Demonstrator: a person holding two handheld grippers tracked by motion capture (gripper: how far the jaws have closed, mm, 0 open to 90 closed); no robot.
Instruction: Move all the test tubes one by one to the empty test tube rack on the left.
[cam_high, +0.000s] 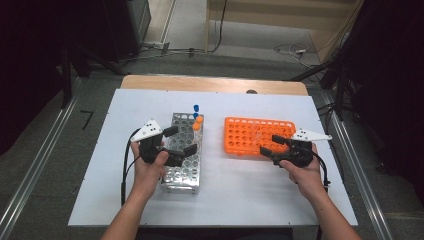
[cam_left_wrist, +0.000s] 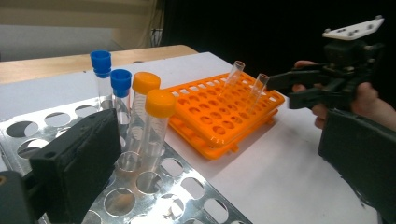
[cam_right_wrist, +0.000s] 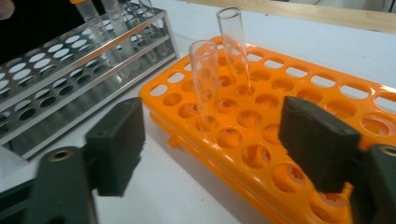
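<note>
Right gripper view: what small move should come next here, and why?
Probably ease the right gripper forward around the nearer clear tube: its jaws stand open with nothing between them, the tube stands uncapped in the orange rack straight ahead.

Left gripper (cam_high: 179, 141) was held in the left hand (cam_high: 148, 167), jaws spread wide. Right gripper (cam_high: 270, 144), in the right hand (cam_high: 306, 170), had jaws apart, nothing between.
</note>
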